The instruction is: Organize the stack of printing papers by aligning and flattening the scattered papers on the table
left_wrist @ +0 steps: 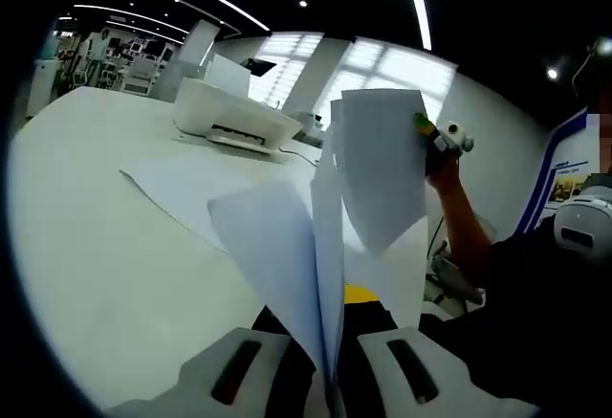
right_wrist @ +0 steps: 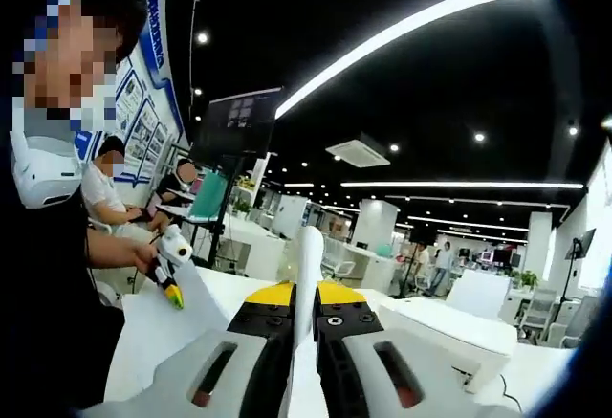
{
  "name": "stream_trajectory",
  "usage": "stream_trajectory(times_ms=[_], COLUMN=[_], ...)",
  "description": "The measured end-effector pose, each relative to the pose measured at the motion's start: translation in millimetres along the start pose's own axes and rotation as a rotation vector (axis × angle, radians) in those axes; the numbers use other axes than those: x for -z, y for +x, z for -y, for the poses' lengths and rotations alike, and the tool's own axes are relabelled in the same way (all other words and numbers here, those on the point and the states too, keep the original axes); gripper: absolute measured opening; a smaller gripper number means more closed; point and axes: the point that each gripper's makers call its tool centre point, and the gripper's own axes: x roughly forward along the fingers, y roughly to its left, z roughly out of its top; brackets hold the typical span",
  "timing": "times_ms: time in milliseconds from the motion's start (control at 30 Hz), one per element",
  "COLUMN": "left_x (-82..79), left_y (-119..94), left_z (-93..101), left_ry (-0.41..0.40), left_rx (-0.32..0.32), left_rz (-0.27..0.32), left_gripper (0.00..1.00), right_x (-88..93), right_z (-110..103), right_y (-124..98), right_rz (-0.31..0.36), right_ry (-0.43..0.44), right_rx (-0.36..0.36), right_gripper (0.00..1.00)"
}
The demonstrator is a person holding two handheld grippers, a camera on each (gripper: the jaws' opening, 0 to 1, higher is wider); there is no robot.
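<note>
two grippers are clamping the same bundle of printing papers (left_wrist: 368, 165), lifted off the white table (left_wrist: 105, 236) and standing on edge. in the left gripper view, the left gripper (left_wrist: 330, 370) is pinching the sheets' near edge between its closed jaws, while the right gripper (left_wrist: 442, 139) is gripping the far upper corner. in the right gripper view, the right gripper (right_wrist: 304, 361) is squeezing a thin paper edge (right_wrist: 308, 275) between its jaws, and the left gripper (right_wrist: 170, 279) is showing at the sheet's far end, in the person's hand. the sheets are fanning apart rather than lying flush. one loose sheet (left_wrist: 186, 184) is lying flat on the table, near a white printer (left_wrist: 234, 112). the step looks like gathering and squaring the bundle; next it likely needs tapping an edge on the table to align, then laying it flat.
</note>
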Motion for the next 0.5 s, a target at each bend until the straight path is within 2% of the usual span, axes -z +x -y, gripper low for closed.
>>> stream_trajectory(times_ms=[133,200,500], left_x=[-1.0,-1.4,-2.1], left_y=[-0.4,-0.5,0.3], left_z=[0.6,0.8,3.5], left_ry=[0.001,0.002,0.012], left_rx=[0.001,0.001,0.014], left_rz=[0.0,0.0,-0.009], left_gripper=[0.07,0.07,0.07], right_x=[-8.0,-11.9,-11.5], right_z=[-6.3,-12.2,-27.0], right_y=[2.5,4.3,18.6], right_rz=[0.015,0.023,-0.006], right_ry=[-0.019,-0.032,-0.07], right_rx=[-0.04,-0.084,-0.195], right_gripper=[0.03,0.03,0.03])
